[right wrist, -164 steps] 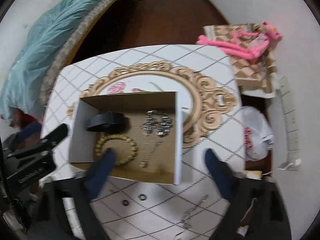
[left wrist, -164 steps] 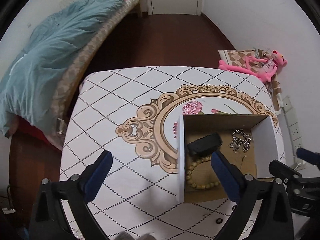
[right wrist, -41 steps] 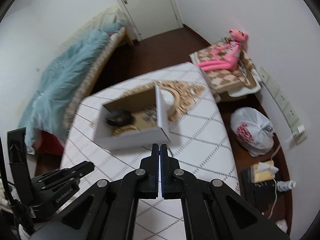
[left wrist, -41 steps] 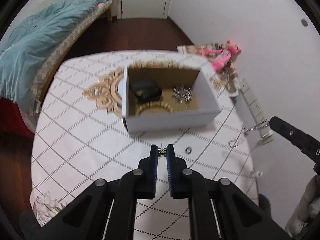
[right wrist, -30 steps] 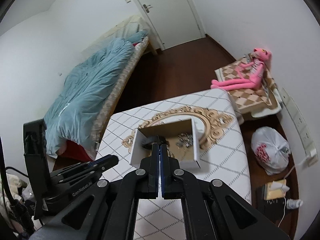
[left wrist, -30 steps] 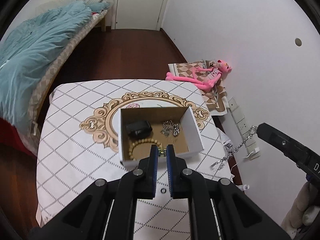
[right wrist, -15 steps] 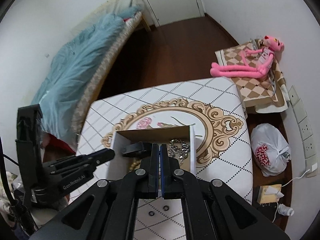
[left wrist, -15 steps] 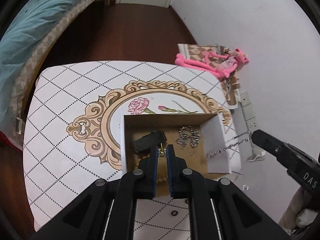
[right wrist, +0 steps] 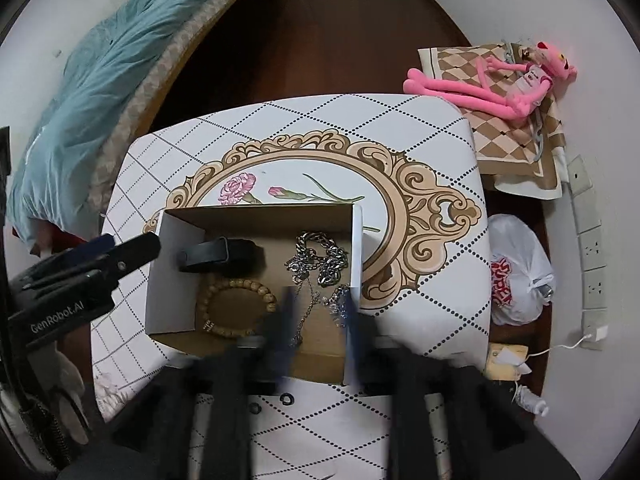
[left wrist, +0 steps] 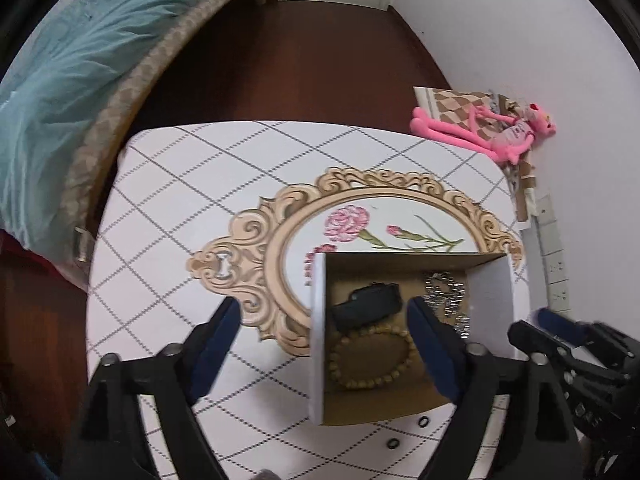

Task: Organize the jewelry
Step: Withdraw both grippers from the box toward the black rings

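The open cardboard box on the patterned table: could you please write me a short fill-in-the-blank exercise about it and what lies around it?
1. The ring of wooden beads lies inside the open cardboard ____.
2. Beside the beads in the cardboard box lies a tangled chain of ____ colour.
3. On the patterned table, in front of the box, lie two small dark ____.
4. On the checked cushion by the wall lies a plush toy of ____ colour.

Missing words: box; silver; rings; pink

Box (right wrist: 176, 280) open from above; its walls block sideways entry; table's (left wrist: 168, 184) left half bare
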Motion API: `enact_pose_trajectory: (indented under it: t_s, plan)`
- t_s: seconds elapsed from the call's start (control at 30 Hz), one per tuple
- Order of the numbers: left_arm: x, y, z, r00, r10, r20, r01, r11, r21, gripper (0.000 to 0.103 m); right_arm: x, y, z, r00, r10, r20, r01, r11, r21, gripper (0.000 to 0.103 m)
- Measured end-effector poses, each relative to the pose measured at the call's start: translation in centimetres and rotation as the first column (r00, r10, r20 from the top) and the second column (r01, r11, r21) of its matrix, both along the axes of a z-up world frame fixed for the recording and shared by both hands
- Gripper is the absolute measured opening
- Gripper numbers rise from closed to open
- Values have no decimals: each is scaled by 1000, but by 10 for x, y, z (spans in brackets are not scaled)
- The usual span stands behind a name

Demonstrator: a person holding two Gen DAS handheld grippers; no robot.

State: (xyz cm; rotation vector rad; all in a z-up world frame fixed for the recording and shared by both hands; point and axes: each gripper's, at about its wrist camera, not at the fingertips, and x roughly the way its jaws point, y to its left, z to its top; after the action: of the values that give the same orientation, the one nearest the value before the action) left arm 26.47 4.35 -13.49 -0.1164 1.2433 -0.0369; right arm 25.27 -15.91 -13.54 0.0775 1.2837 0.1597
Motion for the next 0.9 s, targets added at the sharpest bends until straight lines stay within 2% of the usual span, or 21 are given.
enact_pose_trajectory:
  t_s: [0.07,0.17,0.3,0.53,0.67,0.9]
  plan:
    - [-4,3,1,1000,9,12,-9,1000,24,99,-3,2,1,1000,0,10,0,999,-32,78]
    - [-14,5,0,999,23,39,-25,997,72,99,-8,2,-4,1000,-16,12,17,995,-97,95]
    - [-31,3,-11,999,25,35,-29,994,105,99,-24,1,-17,999,-38,33,43,981,-187,96]
    - [-53,-7,-21,1000,16,20,-18,993,116,100,-43,-5,-25,996,-70,54,79,977,-198,96]
    - [-65,-11,-16,999,20,38,-24,991,129,100,-58,-8,-13,992,-83,98,100,976,-192,96]
    - [-96,-15,16,990,28,135,-53,982,179,100,-93,-15,26,973,-100,207,139,973,-184,96]
